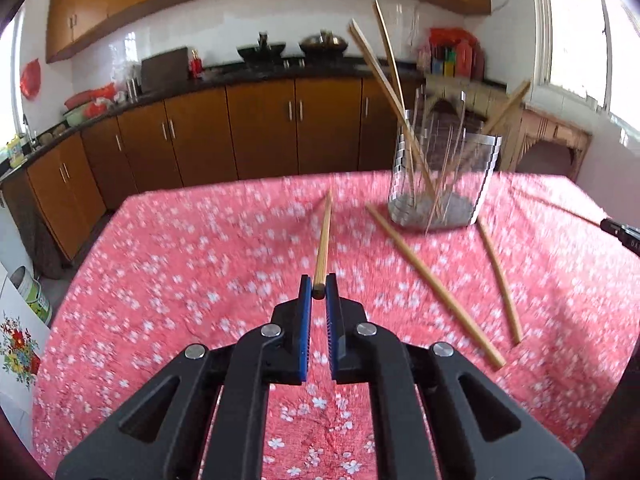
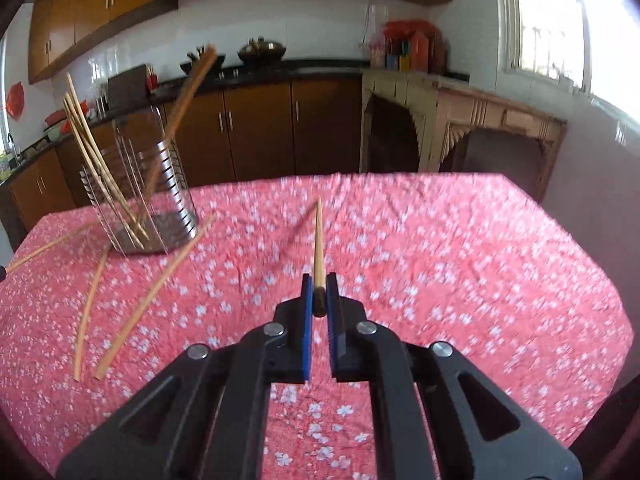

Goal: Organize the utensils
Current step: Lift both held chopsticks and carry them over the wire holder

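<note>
While the left wrist view puts the wire holder [image 1: 442, 168] at upper right, it alone shows the black tip of the right gripper [image 1: 621, 232] at the right edge; the left gripper [image 1: 319, 290] is closed on a bamboo chopstick [image 1: 323, 248], and two loose chopsticks [image 1: 434, 286] lie near the holder. Right wrist view: holder [image 2: 140, 196] at left with chopsticks standing tilted inside, right gripper [image 2: 319, 292] clamped on another chopstick [image 2: 319, 240]. Pink flowered tablecloth [image 2: 460, 272]; brown kitchen cabinets [image 2: 260, 128] behind.
</note>
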A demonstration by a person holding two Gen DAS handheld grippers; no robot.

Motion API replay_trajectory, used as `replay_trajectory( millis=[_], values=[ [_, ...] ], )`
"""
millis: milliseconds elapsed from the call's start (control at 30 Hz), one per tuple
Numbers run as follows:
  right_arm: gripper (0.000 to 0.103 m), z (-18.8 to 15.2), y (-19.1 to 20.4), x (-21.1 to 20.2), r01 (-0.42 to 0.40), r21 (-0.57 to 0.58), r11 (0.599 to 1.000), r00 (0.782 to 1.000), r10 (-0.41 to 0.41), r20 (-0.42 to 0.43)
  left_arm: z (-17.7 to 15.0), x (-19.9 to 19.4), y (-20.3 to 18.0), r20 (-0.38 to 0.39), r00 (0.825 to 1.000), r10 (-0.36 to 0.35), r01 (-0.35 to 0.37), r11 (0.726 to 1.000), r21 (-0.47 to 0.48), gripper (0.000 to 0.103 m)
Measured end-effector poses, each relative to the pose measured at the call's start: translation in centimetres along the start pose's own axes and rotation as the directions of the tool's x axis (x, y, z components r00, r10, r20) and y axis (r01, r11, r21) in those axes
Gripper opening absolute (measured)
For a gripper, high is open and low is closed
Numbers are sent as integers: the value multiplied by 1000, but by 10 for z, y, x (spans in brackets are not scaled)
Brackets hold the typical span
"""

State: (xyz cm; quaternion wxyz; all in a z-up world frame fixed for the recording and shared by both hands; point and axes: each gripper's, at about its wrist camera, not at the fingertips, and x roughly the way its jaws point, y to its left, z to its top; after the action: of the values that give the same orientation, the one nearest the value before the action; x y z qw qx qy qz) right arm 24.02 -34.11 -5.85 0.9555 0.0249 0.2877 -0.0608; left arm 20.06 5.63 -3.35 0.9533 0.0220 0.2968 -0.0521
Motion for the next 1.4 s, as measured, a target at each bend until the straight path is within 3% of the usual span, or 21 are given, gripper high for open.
replay_trajectory(
  millis=[167, 367, 767, 1400],
  values=[
    [7, 30, -2, -31, 1, 2, 1000, 992, -1, 125, 31, -33, 7, 133, 991, 23, -17, 999, -45, 7],
    [7, 67, -2, -47, -3, 22, 1000, 978, -2, 209, 62, -42, 20, 200, 978, 62, -42, 994, -102, 7],
    [7, 109, 3, -61, -54, 43, 998, 961, 41, 273, 101, -54, 29, 261, 960, 98, -63, 988, -141, 7],
    [7, 134, 24, -95, -198, 18, 980, 943, 186, 277, 116, -78, 20, 311, 948, 69, -36, 993, -108, 7]
  ],
)
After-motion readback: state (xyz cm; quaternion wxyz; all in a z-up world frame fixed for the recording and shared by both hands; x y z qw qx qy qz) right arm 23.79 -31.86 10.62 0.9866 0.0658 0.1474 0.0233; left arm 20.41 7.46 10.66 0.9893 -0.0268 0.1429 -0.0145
